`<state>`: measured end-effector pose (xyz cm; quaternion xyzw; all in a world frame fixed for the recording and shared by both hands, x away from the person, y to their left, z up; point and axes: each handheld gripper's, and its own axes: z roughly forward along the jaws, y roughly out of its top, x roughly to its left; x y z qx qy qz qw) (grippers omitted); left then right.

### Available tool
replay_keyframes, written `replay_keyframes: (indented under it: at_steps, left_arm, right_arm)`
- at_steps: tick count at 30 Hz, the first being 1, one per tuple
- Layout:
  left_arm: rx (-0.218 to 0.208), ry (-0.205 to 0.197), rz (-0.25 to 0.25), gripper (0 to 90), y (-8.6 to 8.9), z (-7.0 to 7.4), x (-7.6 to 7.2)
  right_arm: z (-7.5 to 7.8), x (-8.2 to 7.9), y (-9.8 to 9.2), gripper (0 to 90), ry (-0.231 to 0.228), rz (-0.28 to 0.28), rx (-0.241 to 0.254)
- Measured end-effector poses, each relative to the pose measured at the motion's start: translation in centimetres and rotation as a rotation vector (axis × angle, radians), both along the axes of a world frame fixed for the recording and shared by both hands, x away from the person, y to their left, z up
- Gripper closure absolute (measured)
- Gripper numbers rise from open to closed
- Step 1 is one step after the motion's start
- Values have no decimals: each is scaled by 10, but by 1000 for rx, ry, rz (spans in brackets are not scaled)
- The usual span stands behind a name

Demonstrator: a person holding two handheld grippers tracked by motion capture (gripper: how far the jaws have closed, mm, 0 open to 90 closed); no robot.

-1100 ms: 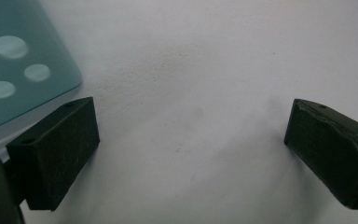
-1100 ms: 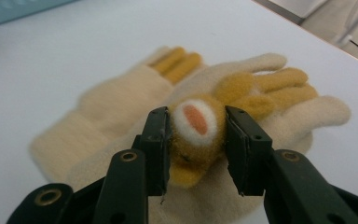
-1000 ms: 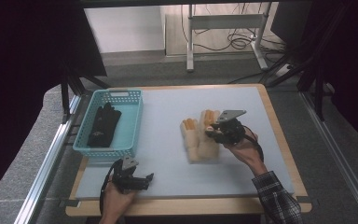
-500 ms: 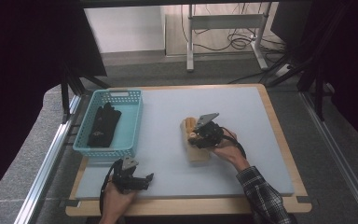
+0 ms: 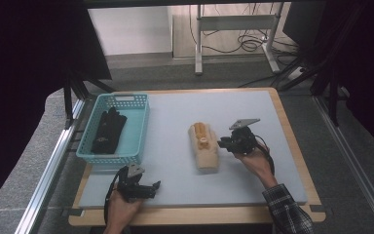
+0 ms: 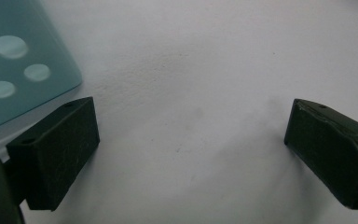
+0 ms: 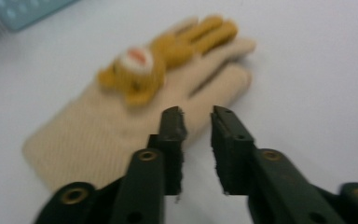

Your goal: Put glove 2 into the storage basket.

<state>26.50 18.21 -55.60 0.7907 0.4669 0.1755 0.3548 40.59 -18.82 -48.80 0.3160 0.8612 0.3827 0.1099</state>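
Glove sort: one pair in basket, one on table, pickup not yet made.

High view: blue basket (image 5: 139,126) at table's left w/ black gloves (image 5: 108,130) inside, so that part looks done. Beige glove w/ bear trim (image 5: 204,148) lies flat mid-table (image 5: 175,112), well apart from basket; still to be moved. Right gripper (image 5: 222,143) just beside glove's right edge. Left gripper (image 5: 152,187) near front edge, idle.
Left gripper view: jaws wide apart, nothing between, bare table under; basket corner (image 6: 23,60) at upper left.
Right gripper view (blurred): jaws have just been closing, now a narrow gap, tips at glove's (image 7: 135,112) near edge; prob. no fabric pinched, gap looks empty. Left to do: grasp, lift, carry to basket.
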Motion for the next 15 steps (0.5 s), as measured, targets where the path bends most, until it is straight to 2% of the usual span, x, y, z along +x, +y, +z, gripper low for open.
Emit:
replay_keyframes:
  at_steps: [4, 7, 15]
  left_arm:
    - [1, 0, 1, 32, 0, 0, 0]
    - [1, -1, 1, 32, 0, 0, 0]
    - [2, -1, 2, 32, 0, 0, 0]
  right_arm:
    - [-20, -16, -3, 841, 6, 21, -31]
    - [-32, -22, -2, 854, 11, 35, -31]
    - [-40, -28, 15, 862, 20, 75, -9]
